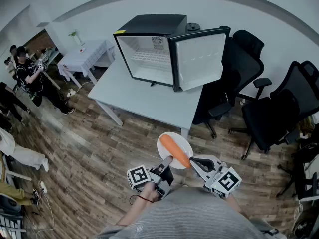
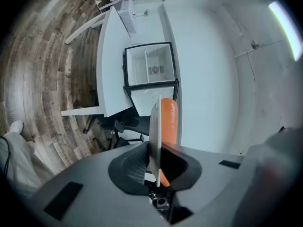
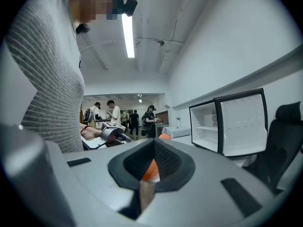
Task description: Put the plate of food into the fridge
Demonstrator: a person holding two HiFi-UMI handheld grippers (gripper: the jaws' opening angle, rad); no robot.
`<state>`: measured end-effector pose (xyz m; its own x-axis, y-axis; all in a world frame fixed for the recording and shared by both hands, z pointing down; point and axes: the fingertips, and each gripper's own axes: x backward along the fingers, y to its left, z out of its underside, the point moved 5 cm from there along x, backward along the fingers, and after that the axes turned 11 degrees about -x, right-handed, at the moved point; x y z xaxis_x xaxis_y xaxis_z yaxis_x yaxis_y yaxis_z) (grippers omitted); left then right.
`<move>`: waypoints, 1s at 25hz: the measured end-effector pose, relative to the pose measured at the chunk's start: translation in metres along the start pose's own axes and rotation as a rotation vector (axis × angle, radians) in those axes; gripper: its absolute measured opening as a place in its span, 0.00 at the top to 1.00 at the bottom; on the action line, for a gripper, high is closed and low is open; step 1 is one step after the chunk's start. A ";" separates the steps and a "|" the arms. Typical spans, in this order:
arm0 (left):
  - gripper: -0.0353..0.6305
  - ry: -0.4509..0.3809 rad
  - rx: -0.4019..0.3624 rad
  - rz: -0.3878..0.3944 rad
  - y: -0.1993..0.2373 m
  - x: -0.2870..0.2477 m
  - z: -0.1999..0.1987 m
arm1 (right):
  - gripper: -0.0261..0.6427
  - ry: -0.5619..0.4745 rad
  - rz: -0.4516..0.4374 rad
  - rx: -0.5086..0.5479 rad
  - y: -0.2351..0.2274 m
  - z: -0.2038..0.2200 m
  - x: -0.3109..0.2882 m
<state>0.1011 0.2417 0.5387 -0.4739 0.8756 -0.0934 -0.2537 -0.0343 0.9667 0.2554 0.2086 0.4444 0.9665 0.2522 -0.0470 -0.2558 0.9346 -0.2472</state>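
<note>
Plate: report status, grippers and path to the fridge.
Left gripper clamped on plate rim, carrot aboard. Right gripper at the rim, grip unclear. Fridge door open, no obstacle seen.

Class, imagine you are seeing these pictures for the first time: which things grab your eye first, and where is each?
An orange carrot lies on a white plate held up front, its rim clamped in the left gripper. Beyond it, a black fridge stands on a white table with its door swung open.
</note>
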 end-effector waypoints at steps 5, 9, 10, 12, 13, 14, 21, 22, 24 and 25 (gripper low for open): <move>0.87 -0.003 0.030 0.014 -0.011 -0.004 0.008 | 0.94 -0.001 -0.006 -0.001 0.002 0.002 0.003; 0.87 -0.003 0.035 0.021 -0.012 -0.005 0.009 | 0.94 -0.012 0.002 0.003 0.000 0.001 0.005; 0.87 -0.004 0.037 0.025 -0.013 -0.006 0.009 | 0.94 -0.012 0.003 0.003 -0.001 0.001 0.005; 0.87 -0.007 0.046 0.033 -0.016 -0.007 0.010 | 0.94 -0.007 0.001 -0.002 -0.001 0.000 0.006; 0.87 -0.009 0.053 0.039 -0.017 -0.007 0.010 | 0.94 -0.009 -0.003 -0.006 0.000 0.000 0.007; 0.87 -0.009 0.053 0.037 -0.017 -0.007 0.011 | 0.94 -0.015 -0.011 -0.011 0.000 0.000 0.007; 0.87 -0.002 0.024 0.010 -0.010 -0.003 0.012 | 0.94 -0.054 -0.064 -0.054 0.004 -0.002 0.004; 0.87 -0.003 0.028 0.011 -0.009 -0.002 0.012 | 0.94 -0.050 -0.064 -0.048 0.004 -0.002 0.004; 0.87 -0.001 0.018 -0.001 -0.006 0.000 0.012 | 0.94 -0.050 -0.066 -0.047 0.005 -0.002 0.004; 0.87 -0.001 0.014 -0.005 -0.005 0.000 0.012 | 0.94 -0.052 -0.065 -0.050 0.005 -0.002 0.005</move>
<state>0.1122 0.2480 0.5362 -0.4722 0.8760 -0.0977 -0.2442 -0.0236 0.9694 0.2585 0.2139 0.4412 0.9785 0.2050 0.0205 -0.1899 0.9362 -0.2959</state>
